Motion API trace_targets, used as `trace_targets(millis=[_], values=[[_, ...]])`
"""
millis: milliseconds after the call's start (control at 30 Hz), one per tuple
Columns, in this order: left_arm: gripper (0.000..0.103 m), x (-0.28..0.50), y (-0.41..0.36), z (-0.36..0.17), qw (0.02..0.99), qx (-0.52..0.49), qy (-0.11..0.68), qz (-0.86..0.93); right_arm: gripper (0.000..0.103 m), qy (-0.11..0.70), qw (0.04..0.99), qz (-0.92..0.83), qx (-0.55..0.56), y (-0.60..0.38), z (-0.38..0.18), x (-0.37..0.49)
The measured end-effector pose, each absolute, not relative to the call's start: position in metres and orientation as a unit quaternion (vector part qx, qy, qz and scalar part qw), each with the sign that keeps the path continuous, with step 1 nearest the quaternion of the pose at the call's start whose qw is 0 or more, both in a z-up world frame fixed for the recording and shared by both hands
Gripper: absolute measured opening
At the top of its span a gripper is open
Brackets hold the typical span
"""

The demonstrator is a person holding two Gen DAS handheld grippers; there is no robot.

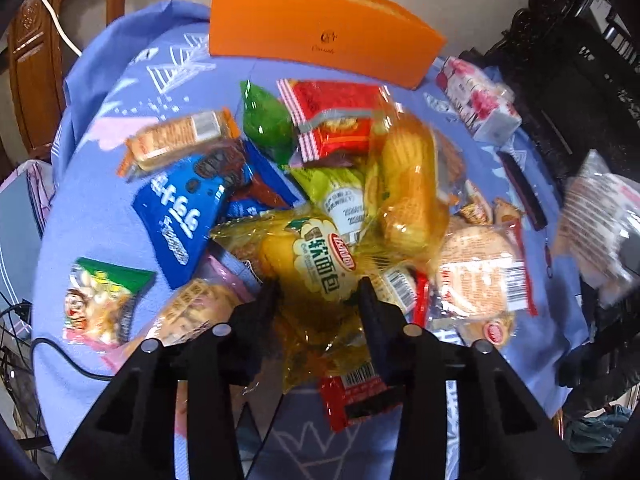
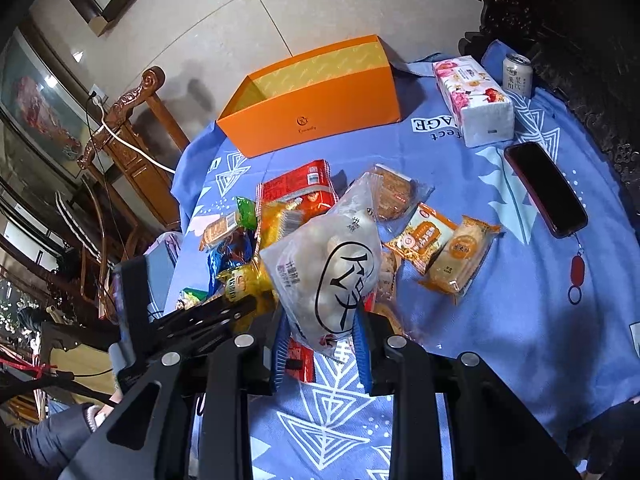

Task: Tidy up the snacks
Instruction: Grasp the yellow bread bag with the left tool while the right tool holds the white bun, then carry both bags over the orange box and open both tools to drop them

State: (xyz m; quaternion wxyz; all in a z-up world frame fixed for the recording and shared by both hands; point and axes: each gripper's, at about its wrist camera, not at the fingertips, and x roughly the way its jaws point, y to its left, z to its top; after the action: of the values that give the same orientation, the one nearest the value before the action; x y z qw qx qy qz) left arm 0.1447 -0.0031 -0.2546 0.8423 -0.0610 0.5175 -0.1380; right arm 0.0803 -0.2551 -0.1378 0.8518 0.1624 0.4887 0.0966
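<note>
The left hand-held gripper pinches a yellow bread pack at the near edge of the snack pile; the right hand-held gripper pinches a clear bun bag, apparently lifted. Pick-up is done; next, both must travel ahead to the open orange box. Beneath lies a blue cloth-covered table, ringed by carved wooden furniture.

Orange box, yellow patterned lining; blue tablecloth with white triangle motifs; yellow translucent bread packet; blue biscuit packet; red snack packet; clear bun bag, black lettering; floral pink-and-white tissue pack.
</note>
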Motion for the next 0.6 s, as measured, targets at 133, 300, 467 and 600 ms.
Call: trace_targets(millis=[133, 300, 467, 600], values=[[0.038, 0.137, 0.004, -0.243, 0.849, -0.05, 0.507, -0.143, 0.028, 0.486, 0.853, 0.101, 0.162, -0.253, -0.137, 0.086], [0.036, 0.139, 0.01, -0.25, 0.842, -0.054, 0.517, -0.141, 0.028, 0.494, 0.847, 0.1, 0.167, -0.248, -0.141, 0.099], [0.038, 0.154, 0.001, -0.262, 0.826, -0.043, 0.543, -0.147, 0.028, 0.492, 0.849, 0.105, 0.159, -0.241, -0.138, 0.109], [0.055, 0.165, -0.008, -0.274, 0.81, -0.043, 0.568, -0.14, 0.028, 0.485, 0.855, 0.1, 0.154, -0.241, -0.134, 0.114]])
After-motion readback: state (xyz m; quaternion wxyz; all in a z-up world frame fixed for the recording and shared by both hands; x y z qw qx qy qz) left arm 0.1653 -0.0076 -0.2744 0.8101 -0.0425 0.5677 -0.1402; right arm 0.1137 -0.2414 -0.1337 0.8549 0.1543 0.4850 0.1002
